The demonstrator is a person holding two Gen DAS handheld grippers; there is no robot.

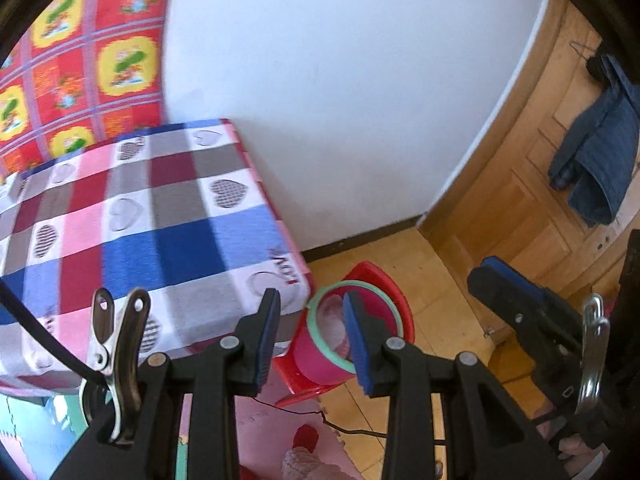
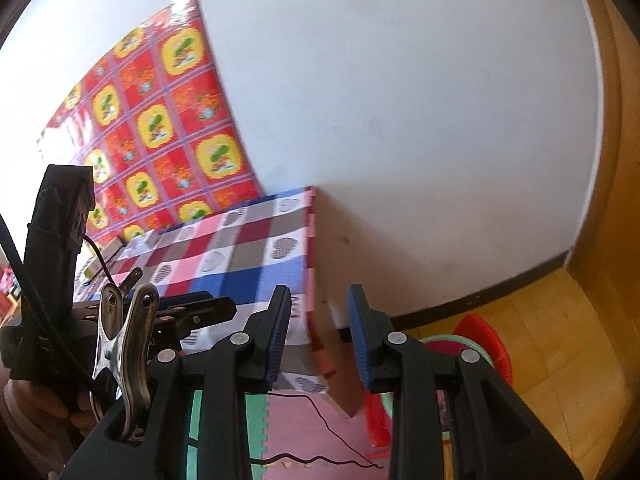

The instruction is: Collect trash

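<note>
— White wall (image 1: 340, 92) fills the far side, with a wooden door (image 1: 520, 208) to its right and a dark blue garment (image 1: 592, 148) hanging on it. What is at the left?

— A table under a checked cloth with hearts (image 1: 160, 216), and a red and yellow patterned sheet (image 1: 80, 60) standing behind it.

— Where does the trash go?

— A pink bin with a green rim (image 1: 320, 360) sits on the floor just beside the table's right corner, touching a red plastic piece (image 1: 384, 280) behind it. Something pale lies inside, too blurred to name.

— And the tools?

— Left gripper (image 1: 312, 340) hangs above the bin, blue pads parted, nothing between them. Right gripper (image 2: 318, 340) has its pads apart too, empty, pointing at the table corner; the bin (image 2: 444, 342) shows just right of it.

— Anything else on the floor?

— Foam puzzle mats (image 2: 304, 424) in pink and green, with a thin dark wire (image 2: 320, 416) lying across them.
</note>
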